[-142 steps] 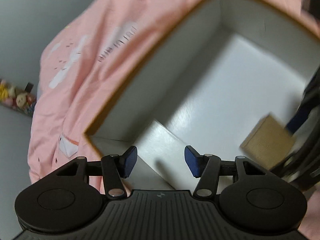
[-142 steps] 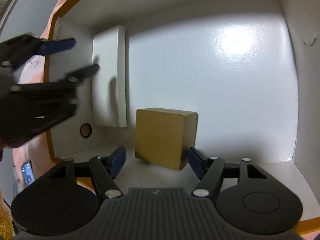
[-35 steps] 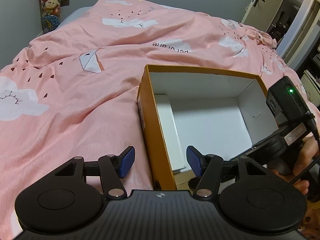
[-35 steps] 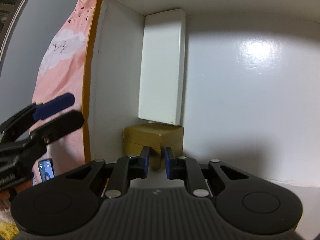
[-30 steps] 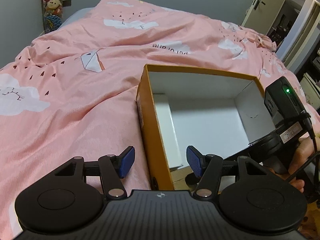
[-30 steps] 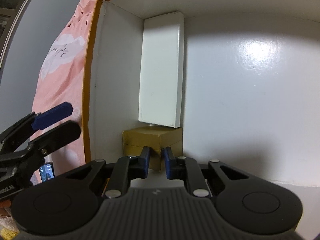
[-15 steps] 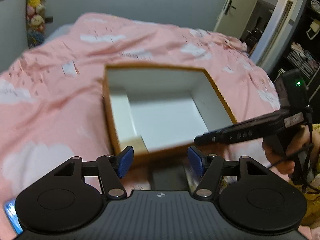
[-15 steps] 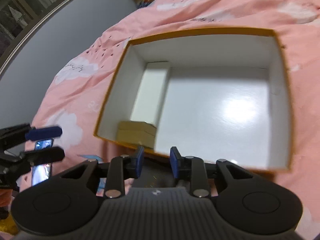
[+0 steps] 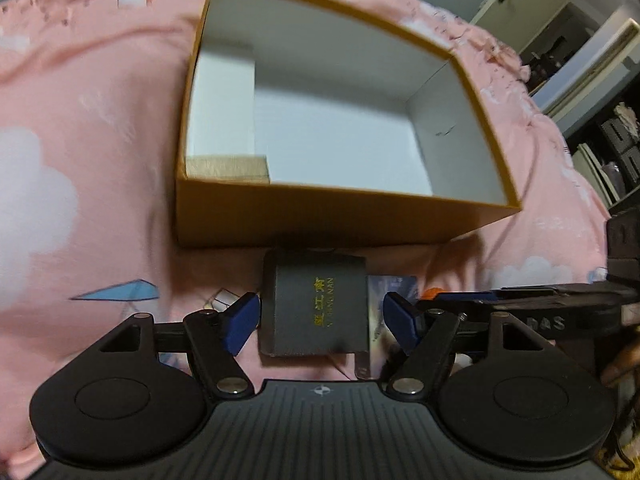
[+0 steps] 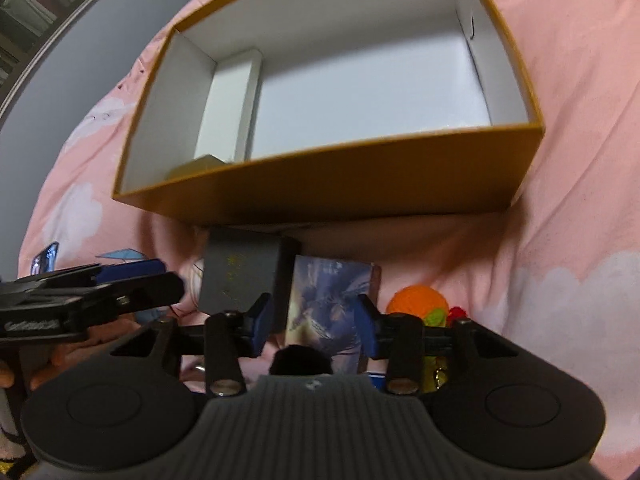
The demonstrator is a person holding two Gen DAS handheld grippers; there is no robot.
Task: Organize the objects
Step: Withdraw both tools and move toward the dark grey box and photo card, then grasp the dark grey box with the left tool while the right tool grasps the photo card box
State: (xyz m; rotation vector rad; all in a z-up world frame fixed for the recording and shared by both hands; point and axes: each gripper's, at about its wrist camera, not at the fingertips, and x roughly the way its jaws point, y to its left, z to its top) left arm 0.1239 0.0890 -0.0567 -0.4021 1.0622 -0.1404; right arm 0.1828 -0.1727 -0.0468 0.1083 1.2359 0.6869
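Orange box (image 9: 320, 216) sits on the pink bedspread (image 9: 80, 100), holding a white box (image 10: 228, 108) and a tan box (image 9: 226, 168) at its left wall. Still outside by the near wall: dark box (image 9: 316, 312), picture card (image 10: 324, 312), orange toy (image 10: 418, 304). Left gripper (image 9: 320, 320) is wide open around the dark box, right gripper (image 10: 314, 324) open over the card, neither gripping.

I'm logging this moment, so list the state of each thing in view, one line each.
Orange cardboard box: lidless, upright on the pink bedspread.
Long white box: flat inside, along the left wall.
Small gold box: inside, near-left corner.
Dark grey box with gold lettering: outside, lying on the bedspread.
Blue picture card box: outside, beside the grey one.
Left gripper: open, empty.
Right gripper: open, empty.
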